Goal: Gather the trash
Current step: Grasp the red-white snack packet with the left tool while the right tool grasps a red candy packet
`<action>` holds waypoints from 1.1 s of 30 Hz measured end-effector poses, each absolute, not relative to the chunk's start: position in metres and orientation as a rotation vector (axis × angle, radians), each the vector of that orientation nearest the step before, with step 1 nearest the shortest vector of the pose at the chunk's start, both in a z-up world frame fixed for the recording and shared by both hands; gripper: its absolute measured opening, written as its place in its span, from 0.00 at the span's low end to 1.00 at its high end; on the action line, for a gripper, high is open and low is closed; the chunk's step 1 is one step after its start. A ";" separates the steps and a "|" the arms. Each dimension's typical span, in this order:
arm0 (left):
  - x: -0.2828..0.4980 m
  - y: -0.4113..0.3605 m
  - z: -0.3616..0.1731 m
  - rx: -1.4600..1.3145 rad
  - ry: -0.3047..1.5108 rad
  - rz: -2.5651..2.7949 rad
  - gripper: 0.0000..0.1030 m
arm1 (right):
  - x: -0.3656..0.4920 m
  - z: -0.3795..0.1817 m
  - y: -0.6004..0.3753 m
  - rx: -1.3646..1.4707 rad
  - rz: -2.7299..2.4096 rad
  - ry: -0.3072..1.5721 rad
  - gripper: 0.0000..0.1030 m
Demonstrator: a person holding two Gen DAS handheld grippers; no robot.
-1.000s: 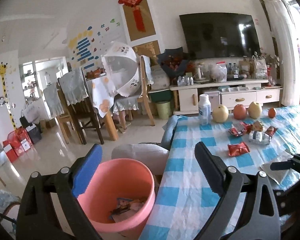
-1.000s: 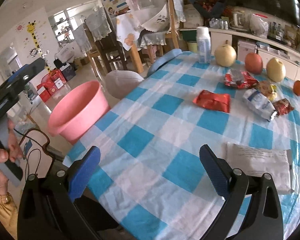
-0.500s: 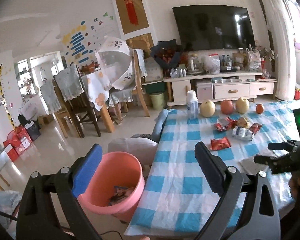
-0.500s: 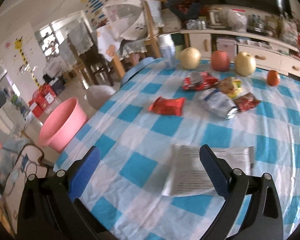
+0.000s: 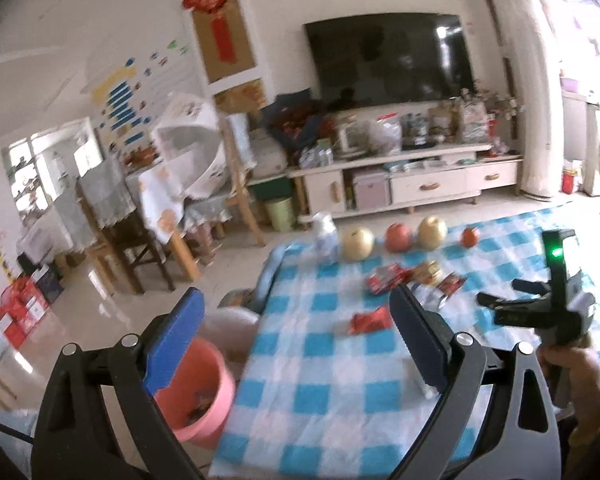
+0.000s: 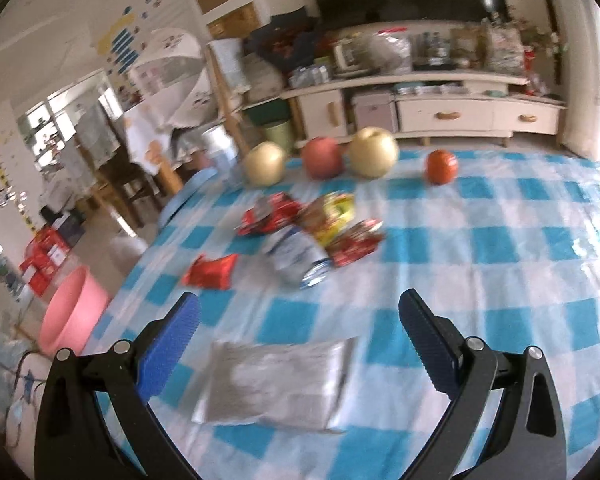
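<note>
A flat silver packet (image 6: 274,386) lies on the blue-checked tablecloth (image 6: 480,240), just beyond my open, empty right gripper (image 6: 298,344). Further off lie a red wrapper (image 6: 210,272), a crumpled silver-blue wrapper (image 6: 296,256) and more red and yellow wrappers (image 6: 332,216). A pink bucket (image 5: 198,396) with some trash inside stands on the floor left of the table. My left gripper (image 5: 296,340) is open and empty, above the table's left edge. The right gripper also shows in the left wrist view (image 5: 540,308).
Two pears (image 6: 374,152), an apple (image 6: 322,158), a small orange fruit (image 6: 440,166) and a white bottle (image 6: 220,148) stand along the table's far edge. A grey stool (image 5: 230,324) stands beside the bucket. Chairs and a TV cabinet (image 5: 404,184) are beyond.
Both grippers have risen and pulled back. The right gripper has swung right toward the silver packet and wrappers. The bucket now sits lower and smaller in the left view.
</note>
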State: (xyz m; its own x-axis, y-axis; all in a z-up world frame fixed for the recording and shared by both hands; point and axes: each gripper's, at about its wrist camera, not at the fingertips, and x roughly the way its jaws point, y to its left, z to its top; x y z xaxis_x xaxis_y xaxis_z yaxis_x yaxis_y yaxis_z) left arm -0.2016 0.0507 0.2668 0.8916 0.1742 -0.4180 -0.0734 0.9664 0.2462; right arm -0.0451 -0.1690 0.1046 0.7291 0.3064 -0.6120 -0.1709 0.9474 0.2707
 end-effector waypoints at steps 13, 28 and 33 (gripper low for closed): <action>-0.073 -0.024 0.249 0.263 0.502 -0.062 0.91 | -0.003 0.088 -0.228 0.350 0.190 0.715 0.95; 0.118 -0.015 0.080 0.039 0.855 -0.134 0.91 | 0.057 0.056 -0.223 0.357 0.186 0.767 0.95; 0.157 0.004 0.051 -0.142 0.900 -0.103 0.91 | 0.072 0.048 -0.212 0.324 0.192 0.787 0.95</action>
State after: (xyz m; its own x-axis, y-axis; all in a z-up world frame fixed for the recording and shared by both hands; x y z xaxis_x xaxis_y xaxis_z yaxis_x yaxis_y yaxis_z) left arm 0.1571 0.0038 0.0510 0.6175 -0.1487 -0.7724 0.0295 0.9857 -0.1661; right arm 0.0719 -0.2118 0.0478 0.6921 0.2884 -0.6617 -0.0489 0.9333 0.3557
